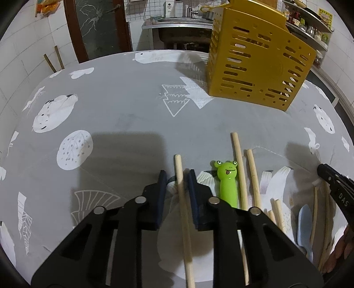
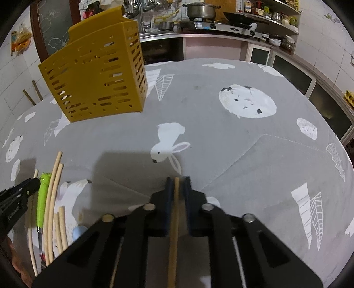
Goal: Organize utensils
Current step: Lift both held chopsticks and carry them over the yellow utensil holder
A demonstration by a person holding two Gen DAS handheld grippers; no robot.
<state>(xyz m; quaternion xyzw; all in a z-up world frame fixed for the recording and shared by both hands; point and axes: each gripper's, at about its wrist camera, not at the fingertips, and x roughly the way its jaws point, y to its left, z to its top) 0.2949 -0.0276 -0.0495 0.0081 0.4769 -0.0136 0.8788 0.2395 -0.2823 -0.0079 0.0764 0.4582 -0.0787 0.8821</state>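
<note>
A pale wooden chopstick (image 1: 181, 199) lies between the jaws of my left gripper (image 1: 177, 175), with a small gap on each side, so the gripper is open. In the right wrist view my right gripper (image 2: 177, 180) is shut on another wooden chopstick (image 2: 174, 210). Between the two grippers lie several loose chopsticks (image 1: 240, 168), a green frog-handled utensil (image 1: 227, 181) and a light blue spoon (image 1: 304, 226). The yellow slotted utensil holder (image 1: 254, 62) stands upright further back on the table.
A grey cloth with white animal prints (image 1: 121, 110) covers the table. Behind it are a sink (image 1: 183, 21) and a counter with a stove and a pot (image 2: 200, 10). Shelves with jars line the right wall.
</note>
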